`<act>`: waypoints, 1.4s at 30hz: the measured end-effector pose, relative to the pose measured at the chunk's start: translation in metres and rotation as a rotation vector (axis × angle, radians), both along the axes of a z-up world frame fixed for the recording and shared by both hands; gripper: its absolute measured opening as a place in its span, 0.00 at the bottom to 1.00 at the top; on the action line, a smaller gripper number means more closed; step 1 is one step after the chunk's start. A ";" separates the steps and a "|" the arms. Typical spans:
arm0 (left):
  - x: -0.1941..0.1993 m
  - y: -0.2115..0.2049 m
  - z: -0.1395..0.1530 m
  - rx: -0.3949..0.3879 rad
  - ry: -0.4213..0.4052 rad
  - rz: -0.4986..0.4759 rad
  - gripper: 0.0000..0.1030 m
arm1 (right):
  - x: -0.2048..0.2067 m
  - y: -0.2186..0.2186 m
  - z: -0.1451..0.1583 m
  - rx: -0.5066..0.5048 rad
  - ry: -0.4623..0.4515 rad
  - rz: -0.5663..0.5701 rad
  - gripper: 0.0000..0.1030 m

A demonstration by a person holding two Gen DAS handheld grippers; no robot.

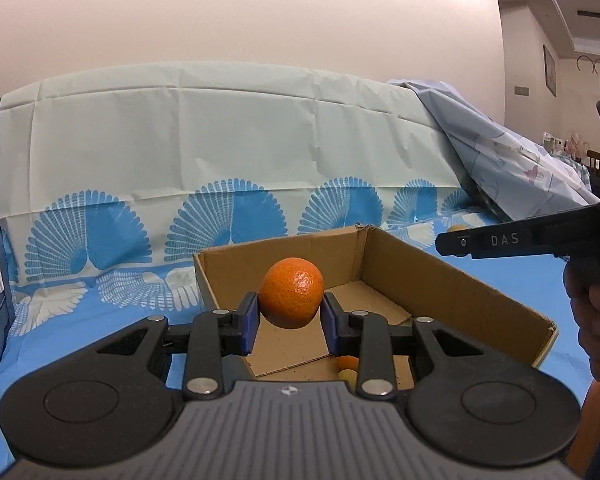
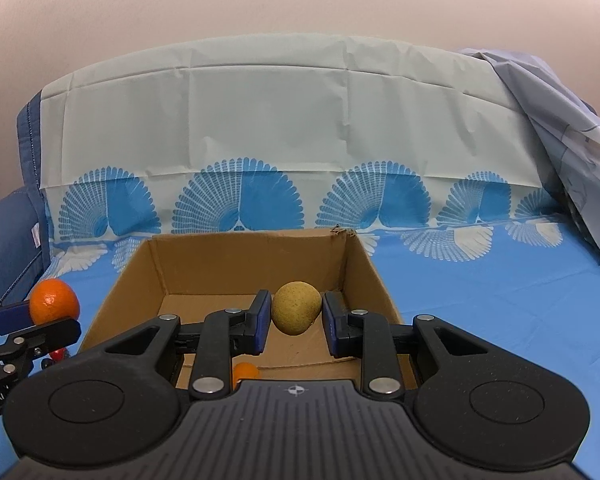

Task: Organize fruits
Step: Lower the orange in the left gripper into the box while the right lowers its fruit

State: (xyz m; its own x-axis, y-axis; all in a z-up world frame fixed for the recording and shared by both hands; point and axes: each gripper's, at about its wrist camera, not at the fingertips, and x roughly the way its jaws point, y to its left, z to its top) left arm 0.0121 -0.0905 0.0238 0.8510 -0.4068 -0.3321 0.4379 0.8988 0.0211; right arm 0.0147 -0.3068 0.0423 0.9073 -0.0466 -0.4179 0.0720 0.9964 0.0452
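Note:
A mandarin orange [image 1: 292, 288] sits between the blue pads of my left gripper [image 1: 290, 306], which is shut on it above the near left edge of an open cardboard box [image 1: 456, 284]. The right wrist view shows that same orange [image 2: 54, 300] at the far left, outside the box. My right gripper [image 2: 296, 307] is shut on a round yellow-brown fruit [image 2: 297, 312], held over the inside of the box [image 2: 252, 258]. A small orange fruit [image 2: 245, 371] lies on the box floor, and the left wrist view shows a small yellowish one [image 1: 348, 377] beside it.
The box rests on a blue cloth [image 2: 500, 300] with a white fan pattern that runs up over a backrest. A crumpled pale sheet [image 2: 572, 152] lies at the right. A person's hand [image 1: 596, 320] holds the right gripper's handle. Something small and red [image 2: 58, 354] lies left of the box.

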 end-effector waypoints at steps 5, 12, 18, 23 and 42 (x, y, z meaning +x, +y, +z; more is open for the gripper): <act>-0.003 -0.003 0.000 0.015 -0.009 -0.009 0.36 | 0.000 0.001 0.000 -0.003 0.000 0.001 0.28; -0.001 -0.008 -0.002 0.030 -0.008 -0.026 0.35 | -0.001 0.004 0.002 -0.011 -0.002 0.008 0.28; -0.001 -0.012 -0.004 0.036 -0.008 -0.042 0.35 | -0.001 0.003 0.001 -0.015 0.001 0.007 0.28; 0.000 -0.016 -0.006 0.038 0.000 -0.050 0.35 | 0.001 0.003 0.001 -0.016 0.004 0.008 0.28; 0.003 -0.026 -0.010 0.062 0.014 -0.074 0.36 | 0.003 0.005 0.000 -0.034 0.014 0.013 0.28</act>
